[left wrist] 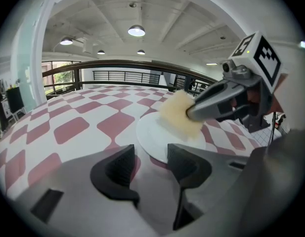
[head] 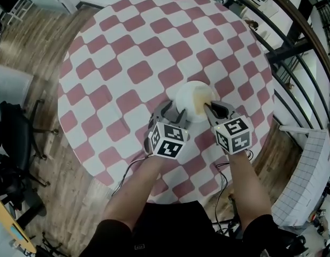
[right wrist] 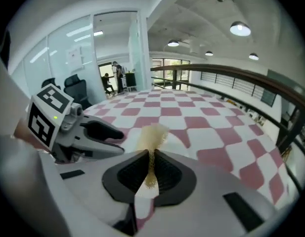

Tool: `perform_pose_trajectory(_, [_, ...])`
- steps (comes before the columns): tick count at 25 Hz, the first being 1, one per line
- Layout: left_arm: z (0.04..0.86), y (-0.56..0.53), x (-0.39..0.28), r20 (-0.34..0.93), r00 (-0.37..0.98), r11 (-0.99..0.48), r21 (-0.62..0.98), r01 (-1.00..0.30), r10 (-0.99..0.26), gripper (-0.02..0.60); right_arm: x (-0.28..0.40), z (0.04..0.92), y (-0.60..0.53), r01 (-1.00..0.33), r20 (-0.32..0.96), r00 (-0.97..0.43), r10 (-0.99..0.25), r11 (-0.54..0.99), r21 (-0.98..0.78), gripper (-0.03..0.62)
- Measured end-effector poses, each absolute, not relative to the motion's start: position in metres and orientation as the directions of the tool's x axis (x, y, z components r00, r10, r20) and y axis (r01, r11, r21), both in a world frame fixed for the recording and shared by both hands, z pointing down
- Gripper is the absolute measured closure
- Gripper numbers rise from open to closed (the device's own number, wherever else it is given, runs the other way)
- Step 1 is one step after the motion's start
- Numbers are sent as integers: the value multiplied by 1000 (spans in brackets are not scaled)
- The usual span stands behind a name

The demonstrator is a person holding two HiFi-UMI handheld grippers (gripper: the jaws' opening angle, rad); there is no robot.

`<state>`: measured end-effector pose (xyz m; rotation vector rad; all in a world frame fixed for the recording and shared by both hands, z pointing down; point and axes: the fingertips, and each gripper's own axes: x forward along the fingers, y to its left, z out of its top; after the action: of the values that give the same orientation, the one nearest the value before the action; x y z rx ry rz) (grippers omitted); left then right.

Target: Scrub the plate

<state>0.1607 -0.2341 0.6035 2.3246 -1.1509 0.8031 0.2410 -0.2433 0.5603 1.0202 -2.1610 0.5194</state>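
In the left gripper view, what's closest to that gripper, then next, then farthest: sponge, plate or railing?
1. Plate, just ahead of the jaws.
2. Sponge, on the plate's far right side.
3. Railing, beyond the table's far edge.

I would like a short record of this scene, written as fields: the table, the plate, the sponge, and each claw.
table: round, pink-and-white checked cloth
plate: white, lying flat on the table, on the person's side
sponge: yellow, over the plate, seems to touch it
right claw: shut on the sponge
left claw: open, at the plate's near rim, nothing between the jaws
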Motion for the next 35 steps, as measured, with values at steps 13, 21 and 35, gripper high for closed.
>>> perform_pose_trajectory(13, [608, -234, 162, 688, 474, -570, 106, -815, -550, 373, 213, 604, -212, -689, 821, -461, -336, 719, -93, 556])
perform_pose_trajectory(21, [606, -237, 160, 677, 470, -546, 118, -829, -567, 368, 244, 603, -212, -699, 836, -420, -354, 714, -48, 556])
perform_pose_trajectory(35, [605, -243, 160, 664, 447, -535, 85, -841, -599, 368, 334, 605, -248, -783, 868, -219, -445, 611, 115, 556])
